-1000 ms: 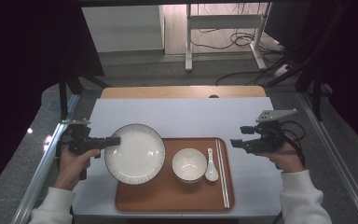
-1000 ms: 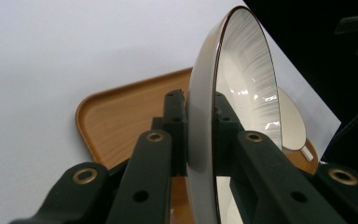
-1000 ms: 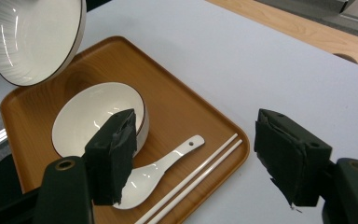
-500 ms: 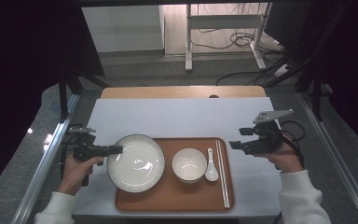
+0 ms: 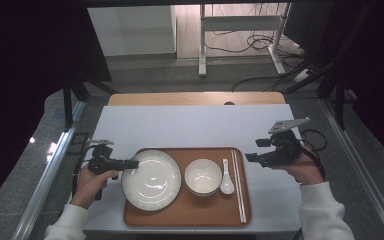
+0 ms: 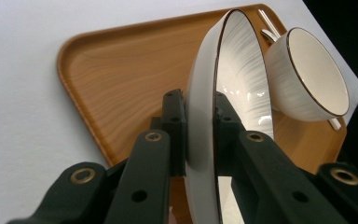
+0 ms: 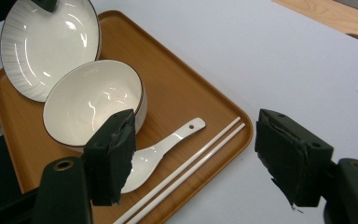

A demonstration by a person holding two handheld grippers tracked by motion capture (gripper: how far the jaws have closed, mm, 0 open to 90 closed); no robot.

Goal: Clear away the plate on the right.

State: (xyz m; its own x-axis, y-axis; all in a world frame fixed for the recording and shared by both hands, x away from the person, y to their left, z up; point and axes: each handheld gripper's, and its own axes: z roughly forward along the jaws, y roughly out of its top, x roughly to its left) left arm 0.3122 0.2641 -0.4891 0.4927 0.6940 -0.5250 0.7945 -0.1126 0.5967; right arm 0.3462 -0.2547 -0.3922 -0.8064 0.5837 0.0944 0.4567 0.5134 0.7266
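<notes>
Plate (image 5: 151,179) gripped by its rim over a wooden tray (image 5: 207,212).
Glossy white and round, with fine ribbed lines and a dark edge, the plate sits beside a matching bowl (image 5: 202,176). Left gripper (image 5: 131,164) has its black jaws clamped on the plate's left rim; right gripper (image 5: 248,157) hangs wide open, empty, right of the tray.

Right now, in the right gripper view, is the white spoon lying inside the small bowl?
No: the spoon lies on the wooden tray between the small bowl and the chopsticks.
</notes>
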